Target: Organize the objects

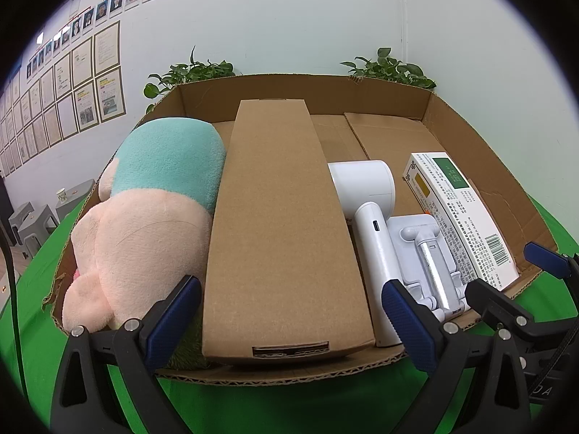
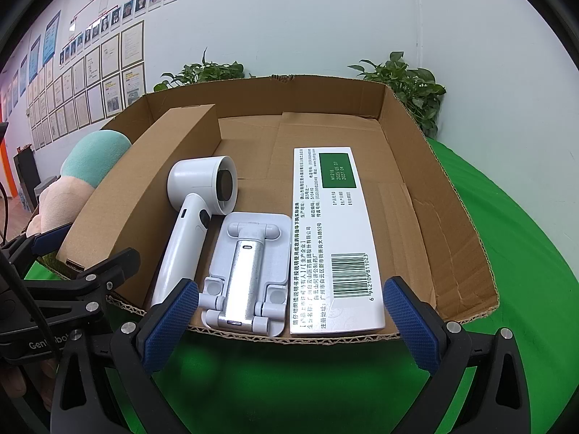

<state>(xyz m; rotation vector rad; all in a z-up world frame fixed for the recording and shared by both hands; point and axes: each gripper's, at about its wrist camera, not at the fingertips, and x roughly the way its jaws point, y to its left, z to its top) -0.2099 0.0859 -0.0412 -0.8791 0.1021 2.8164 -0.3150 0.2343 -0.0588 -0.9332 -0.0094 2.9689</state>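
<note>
A shallow corrugated cardboard tray (image 1: 470,166) on the green-covered table (image 1: 32,307) holds, left to right, a fuzzy pink-and-teal plush toy (image 1: 152,209), a long plain brown carton (image 1: 278,224), a smooth white hair dryer (image 2: 191,224), a folded pale phone stand (image 2: 246,271) and a flat printed medicine box (image 2: 333,238). The left gripper (image 1: 289,329) and right gripper (image 2: 289,325) hover at the near rim, jaws spread and holding nothing.

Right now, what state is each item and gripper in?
Cardboard tray: open-topped, on the green cloth.
Plush toy: lying in the tray's left end.
Long brown box: closed, lying flat.
Hair dryer: lying flat.
Phone stand: folded flat.
Medicine box: closed, barcode up.
Left gripper: open, empty.
Right gripper: open, empty.
</note>
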